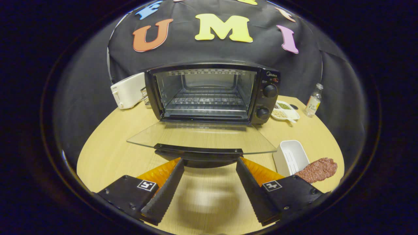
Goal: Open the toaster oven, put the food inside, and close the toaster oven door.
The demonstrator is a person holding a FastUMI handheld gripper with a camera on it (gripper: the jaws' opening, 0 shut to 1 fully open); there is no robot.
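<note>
The black toaster oven [209,93] stands on the wooden table [111,153] straight ahead, its glass door [202,137] folded down flat toward me. The door's dark handle [199,152] lies just ahead of my fingertips. Inside, a wire rack [207,99] sits bare. My gripper [210,160] is open, fingers spread wide, nothing between them. A brown slab of meat [318,169] lies on the table to the right of the right finger, next to a white rectangular dish [291,156].
A white toaster [128,90] stands left of the oven. To the oven's right are a small white tray of seeds [284,111] and a clear bottle [313,100]. Black cloth walls close in behind the table.
</note>
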